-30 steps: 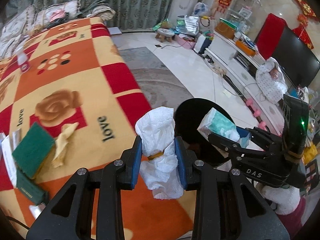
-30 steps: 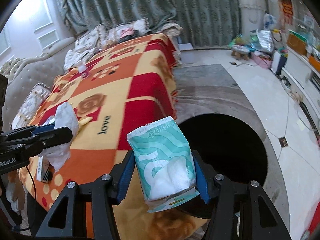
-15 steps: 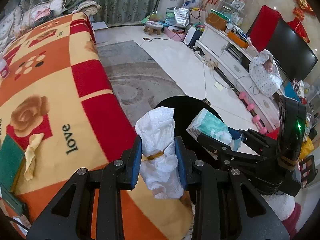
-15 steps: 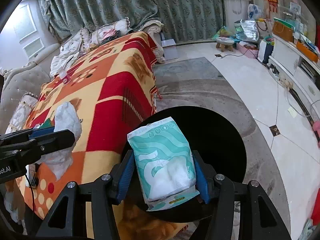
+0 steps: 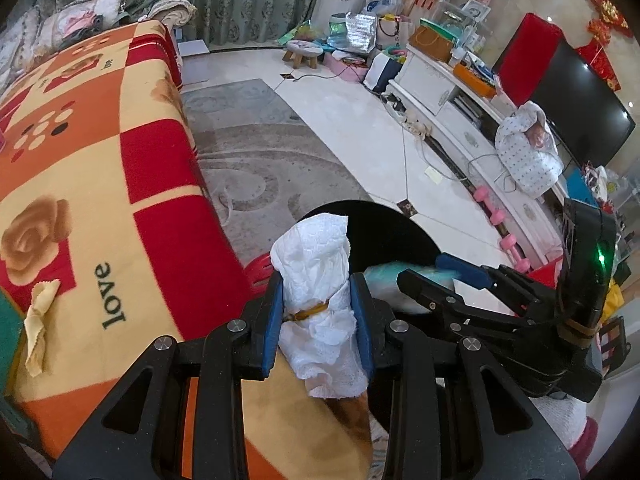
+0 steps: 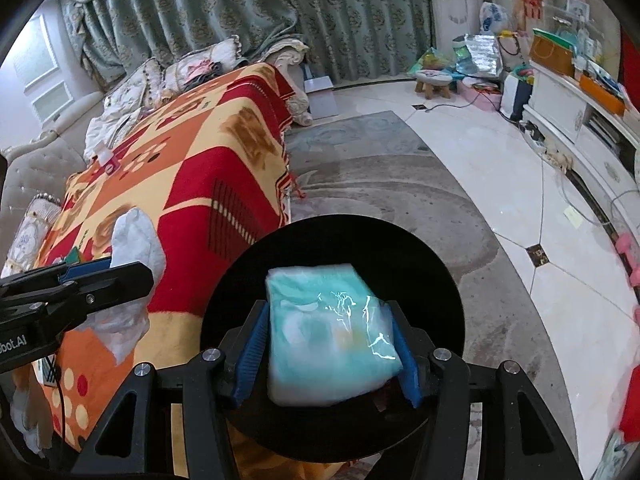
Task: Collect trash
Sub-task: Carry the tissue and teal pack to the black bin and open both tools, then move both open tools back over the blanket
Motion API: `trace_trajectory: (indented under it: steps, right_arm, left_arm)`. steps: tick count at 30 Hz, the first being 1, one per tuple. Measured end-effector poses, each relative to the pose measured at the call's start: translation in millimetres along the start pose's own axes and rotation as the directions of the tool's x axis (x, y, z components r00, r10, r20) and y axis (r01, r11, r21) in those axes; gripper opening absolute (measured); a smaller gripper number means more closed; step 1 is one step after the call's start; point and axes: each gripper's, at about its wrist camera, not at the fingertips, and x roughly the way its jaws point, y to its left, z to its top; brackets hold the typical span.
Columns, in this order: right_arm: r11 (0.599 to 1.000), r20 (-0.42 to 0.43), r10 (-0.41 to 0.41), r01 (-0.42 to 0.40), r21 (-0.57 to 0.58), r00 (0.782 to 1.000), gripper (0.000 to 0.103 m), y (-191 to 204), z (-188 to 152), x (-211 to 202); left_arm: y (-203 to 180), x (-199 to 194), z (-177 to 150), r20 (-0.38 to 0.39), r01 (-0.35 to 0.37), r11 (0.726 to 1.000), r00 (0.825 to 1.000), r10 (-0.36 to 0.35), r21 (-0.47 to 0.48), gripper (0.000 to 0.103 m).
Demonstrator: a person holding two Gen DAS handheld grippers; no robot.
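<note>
My left gripper is clamping a white tissue wad between its jaws, the wad poking out past both ends. In my right gripper the jaws are flanking a blurred teal tissue pack (grip unclear), over the black bin just beyond them.

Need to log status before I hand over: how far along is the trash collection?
Nothing visibly binned yet. In hand: the left gripper grips a white tissue wad; the right gripper holds a teal tissue pack, blurred, over the black bin. Left: a yellowish scrap on the blanket.
</note>
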Motion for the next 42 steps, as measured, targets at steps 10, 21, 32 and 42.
trace_trajectory:
  steps: [10,21,32,42]
  right_arm:
    - [1.0,0.014,-0.006,0.005,0.025,1.0,0.07,-2.2,-3.7,-9.0]
    - [1.0,0.0,0.017,-0.017,-0.007,1.0,0.07,19.8,-6.9,-9.2]
    - [0.994,0.004,0.077,-0.077,-0.08,0.997,0.07,82.0,-3.2,-10.0]
    - [0.966,-0.055,0.156,-0.164,-0.201,0.986,0.072,167.0,-7.7,5.0]
  left_arm:
    - [11.8,-4.3,-0.7,0.015,0.058,0.997,0.998,-0.058,-0.056,0.055]
    - [26.2,-35.4,-17.7,0.046,-0.074,0.997,0.996,0.075,-0.032,0.055]
    - [75.6,-79.3,-45.5,0.089,-0.2,0.977,0.974,0.206,-0.08,0.055]
    - [156.0,-135.2,-78.2,0.098,-0.287,0.936,0.945,0.311,-0.202,0.055]
